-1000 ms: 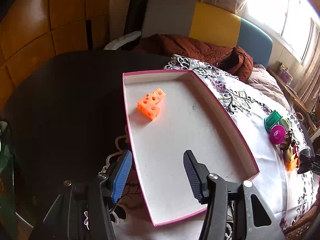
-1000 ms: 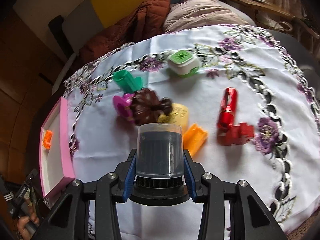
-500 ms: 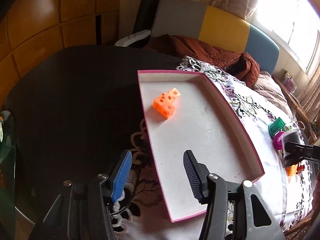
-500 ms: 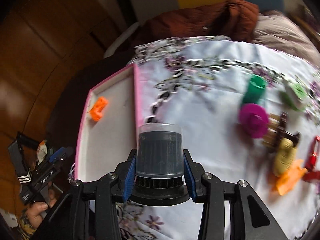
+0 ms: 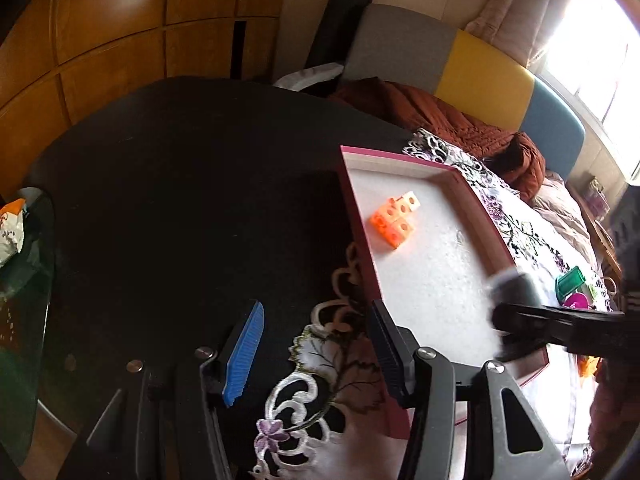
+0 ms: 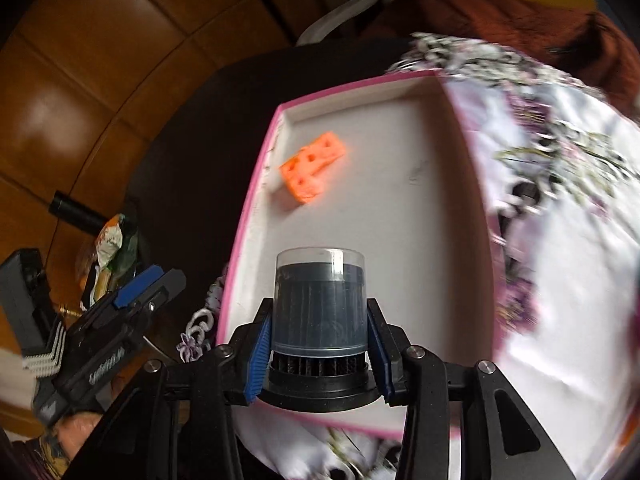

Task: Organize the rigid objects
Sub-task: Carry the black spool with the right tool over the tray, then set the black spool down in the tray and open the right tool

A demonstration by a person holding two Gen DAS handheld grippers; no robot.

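The tray (image 6: pixel 404 216) has a low pink rim on all sides and a mostly bare white floor; the only thing lying in it is the orange block (image 6: pixel 314 168), in the far left corner and just clear of the left wall. The tray's left edge sits over the dark table (image 5: pixel 180 200), its right edge on the floral cloth (image 6: pixel 560 240). The right gripper (image 6: pixel 318 348) is clenched on the canister (image 6: pixel 319 308), a dark ribbed cylinder under a clear cap, held upright over the tray's near end; whether its base touches the floor is hard to tell. The left gripper (image 5: pixel 316 348) hangs released with nothing between its jaws, over the cloth's lace edge at the tray's near left corner. In the left view the canister is a blur, and the green (image 5: pixel 570 280) and magenta (image 5: pixel 576 301) toys beyond show only partly.
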